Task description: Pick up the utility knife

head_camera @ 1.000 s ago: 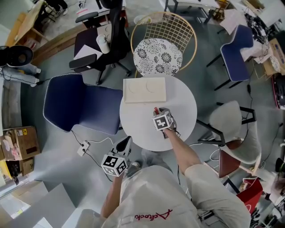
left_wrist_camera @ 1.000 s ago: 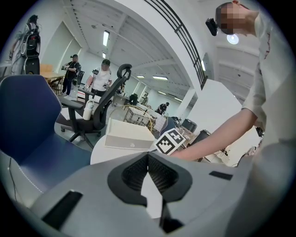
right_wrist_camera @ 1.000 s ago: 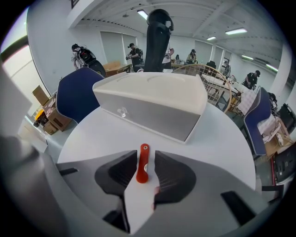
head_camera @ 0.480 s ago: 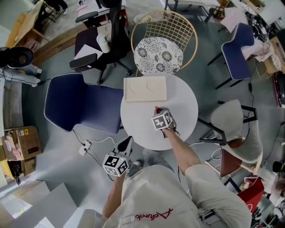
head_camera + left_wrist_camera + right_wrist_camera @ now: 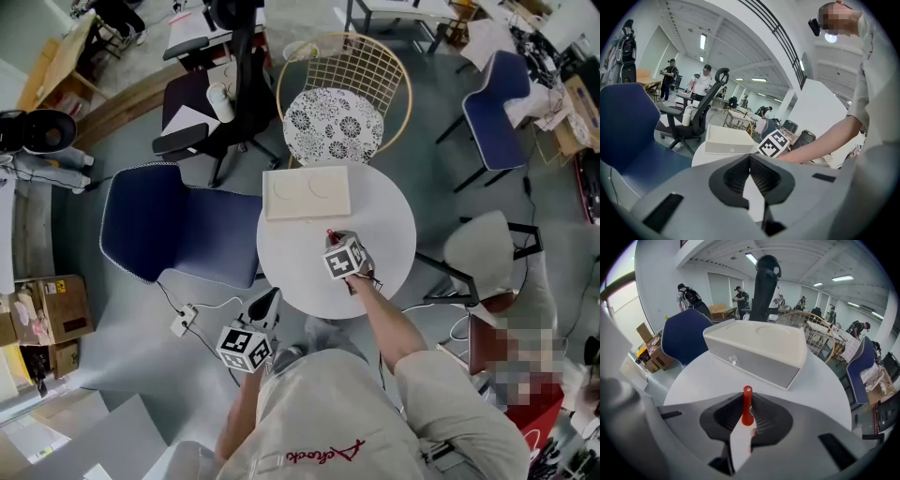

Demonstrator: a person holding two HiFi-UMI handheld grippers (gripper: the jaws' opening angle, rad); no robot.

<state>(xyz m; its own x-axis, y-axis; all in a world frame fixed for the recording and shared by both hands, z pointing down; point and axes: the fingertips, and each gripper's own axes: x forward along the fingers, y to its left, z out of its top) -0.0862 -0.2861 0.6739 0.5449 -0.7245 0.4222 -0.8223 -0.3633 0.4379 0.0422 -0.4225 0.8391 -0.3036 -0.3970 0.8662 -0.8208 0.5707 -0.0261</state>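
Closing just now, right gripper (image 5: 748,404) jaws clamp the slim red utility knife (image 5: 747,418) lengthwise; left gripper (image 5: 750,161), jaws together, hangs off the round white worktop (image 5: 384,220).

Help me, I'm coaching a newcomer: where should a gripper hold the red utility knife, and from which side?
Probably its slim red body, near the middle, coming steeply from above with a jaw on each long side: the utility knife lies on the round table, so only those narrow sides face each other. The right gripper has just been closing that way, knife between its pads.
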